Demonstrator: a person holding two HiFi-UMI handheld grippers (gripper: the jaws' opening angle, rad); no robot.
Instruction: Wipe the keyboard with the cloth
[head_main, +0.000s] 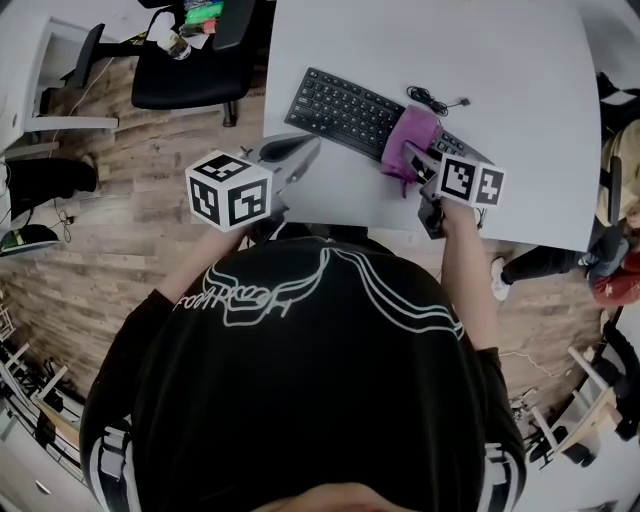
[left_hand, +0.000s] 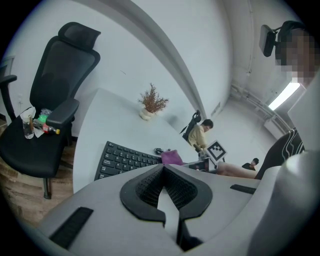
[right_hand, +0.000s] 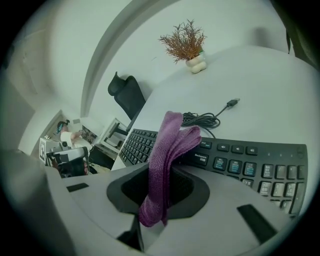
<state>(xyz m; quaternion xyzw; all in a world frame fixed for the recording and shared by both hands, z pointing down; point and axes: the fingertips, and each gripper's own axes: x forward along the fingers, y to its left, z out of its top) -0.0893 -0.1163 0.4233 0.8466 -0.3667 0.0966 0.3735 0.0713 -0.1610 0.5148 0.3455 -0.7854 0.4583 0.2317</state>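
Purple cloth (right_hand: 167, 150), folded, is clamped between the jaws of the right gripper (right_hand: 166, 172). Its free end lies over the right half of the black keyboard (right_hand: 240, 165). Seen from above, cloth and gripper hide the keys there, and whether the cloth presses on them is unclear. The left gripper (left_hand: 162, 169) has its jaws together on nothing, near the keyboard's left end and apart from it. A dark shirt (head_main: 320, 380) hides the white table (head_main: 500, 80) in front of the keyboard. Just behind the keyboard lies a coiled cable (right_hand: 200, 119), and farther behind stands a dried plant (right_hand: 187, 42).
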